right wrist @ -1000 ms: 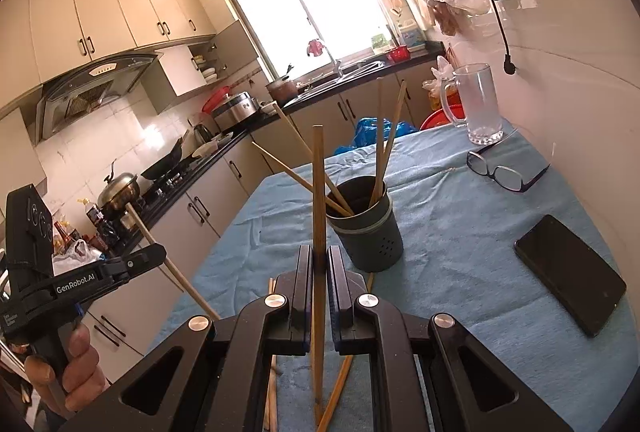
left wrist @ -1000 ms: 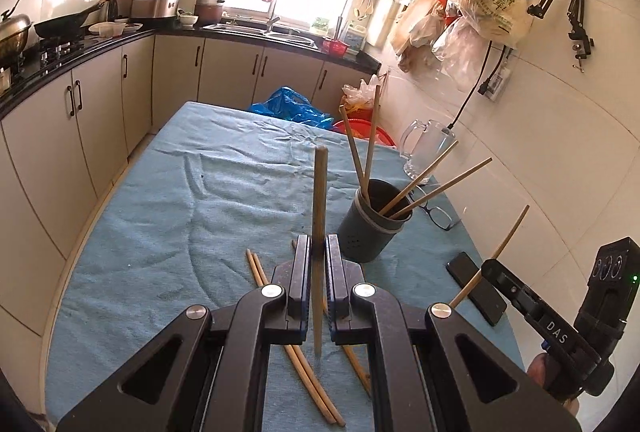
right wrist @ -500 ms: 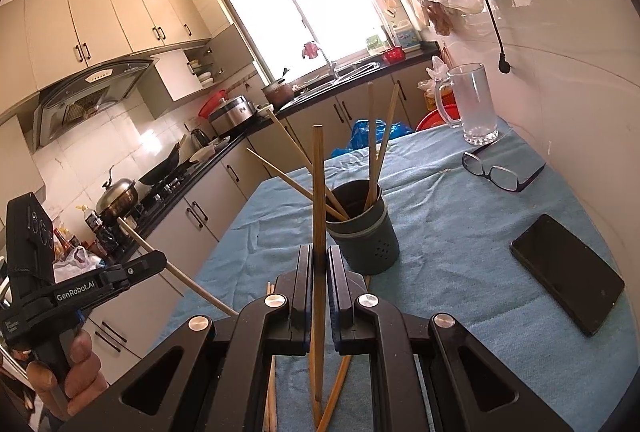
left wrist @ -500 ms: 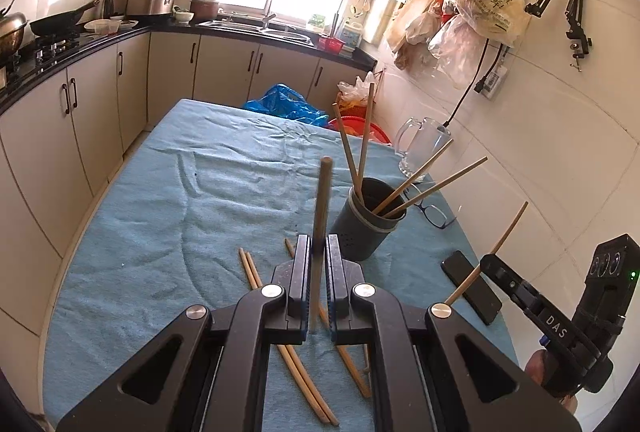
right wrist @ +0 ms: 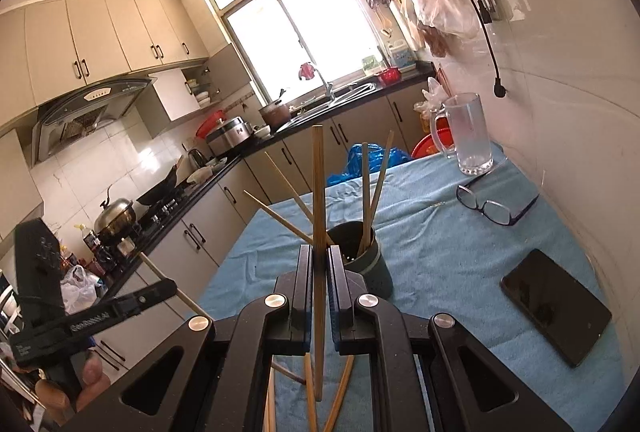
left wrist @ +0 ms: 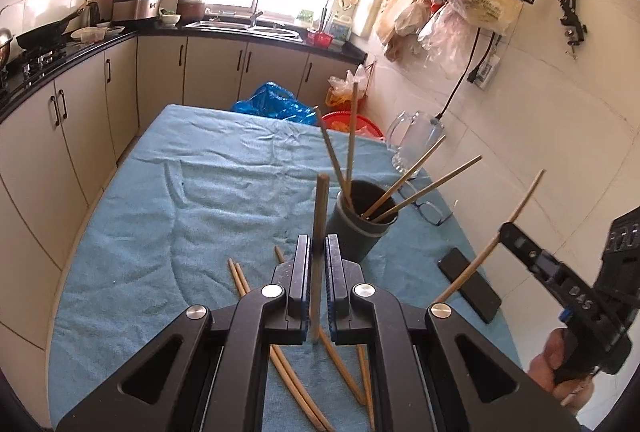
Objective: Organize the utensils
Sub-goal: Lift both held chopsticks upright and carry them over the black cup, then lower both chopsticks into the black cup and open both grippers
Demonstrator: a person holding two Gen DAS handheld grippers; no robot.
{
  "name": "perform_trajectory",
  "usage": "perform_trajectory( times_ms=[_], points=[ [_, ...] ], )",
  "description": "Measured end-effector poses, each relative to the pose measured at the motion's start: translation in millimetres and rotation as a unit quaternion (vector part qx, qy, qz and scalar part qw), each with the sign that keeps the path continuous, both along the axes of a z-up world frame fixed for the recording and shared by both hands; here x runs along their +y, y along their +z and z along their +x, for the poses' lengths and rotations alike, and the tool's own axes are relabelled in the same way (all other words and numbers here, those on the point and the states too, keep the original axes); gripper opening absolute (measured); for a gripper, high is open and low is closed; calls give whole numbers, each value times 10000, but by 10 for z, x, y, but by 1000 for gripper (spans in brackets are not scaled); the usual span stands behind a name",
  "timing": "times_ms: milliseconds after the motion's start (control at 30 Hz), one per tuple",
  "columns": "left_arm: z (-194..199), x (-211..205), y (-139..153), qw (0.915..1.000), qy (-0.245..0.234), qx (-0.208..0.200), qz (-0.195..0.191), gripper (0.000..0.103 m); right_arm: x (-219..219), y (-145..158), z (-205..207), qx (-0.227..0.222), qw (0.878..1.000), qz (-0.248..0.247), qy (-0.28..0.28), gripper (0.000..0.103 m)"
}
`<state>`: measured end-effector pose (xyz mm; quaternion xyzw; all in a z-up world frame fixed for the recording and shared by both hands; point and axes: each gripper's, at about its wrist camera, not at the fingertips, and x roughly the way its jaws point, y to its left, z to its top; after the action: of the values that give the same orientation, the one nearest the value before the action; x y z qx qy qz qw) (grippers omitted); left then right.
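A dark grey holder cup [left wrist: 360,228] stands on the blue cloth with several chopsticks leaning in it; it also shows in the right wrist view [right wrist: 366,260]. My left gripper [left wrist: 318,252] is shut on one upright chopstick [left wrist: 320,207], just left of and near the cup. My right gripper [right wrist: 319,260] is shut on another upright chopstick [right wrist: 318,183], held near the cup's left side. Several loose chopsticks [left wrist: 240,280] lie on the cloth below both grippers. The right gripper appears in the left wrist view [left wrist: 520,244], the left one in the right wrist view [right wrist: 132,304].
A black phone [right wrist: 556,306], glasses [right wrist: 496,207] and a glass mug [right wrist: 466,133] sit on the cloth near the right wall. Kitchen cabinets [left wrist: 60,119] run along the left. A blue bag [left wrist: 272,103] lies past the table's far end.
My left gripper has risen and tilted back slightly with its chopstick. My right gripper has moved a little closer to the cup, still holding its chopstick.
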<state>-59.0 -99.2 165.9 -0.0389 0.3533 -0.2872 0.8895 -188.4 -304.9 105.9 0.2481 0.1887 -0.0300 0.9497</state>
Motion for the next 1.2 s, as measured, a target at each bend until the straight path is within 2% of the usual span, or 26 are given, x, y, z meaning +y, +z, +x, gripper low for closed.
perform_trajectory(
  times_ms=[167, 467, 800, 1000, 1200],
  points=[
    [22, 25, -50, 10000, 25, -33, -41, 6, 18, -37, -1, 25, 10000, 23, 29, 8],
    [-14, 40, 33, 9998, -45, -168, -88, 5, 41, 7, -4, -28, 10000, -46, 59, 8],
    [17, -52, 530, 9980, -157, -561, -263, 5, -67, 316, 43, -361, 9988, -310, -150, 8],
    [110, -166, 886, 9952, -163, -877, -404, 6, -152, 533, 191, -514, 9970, -466, -332, 8],
    [326, -356, 1142, 9931, -179, -1020, -549, 6, -232, 712, 424, -614, 9948, -628, -525, 8]
  ],
)
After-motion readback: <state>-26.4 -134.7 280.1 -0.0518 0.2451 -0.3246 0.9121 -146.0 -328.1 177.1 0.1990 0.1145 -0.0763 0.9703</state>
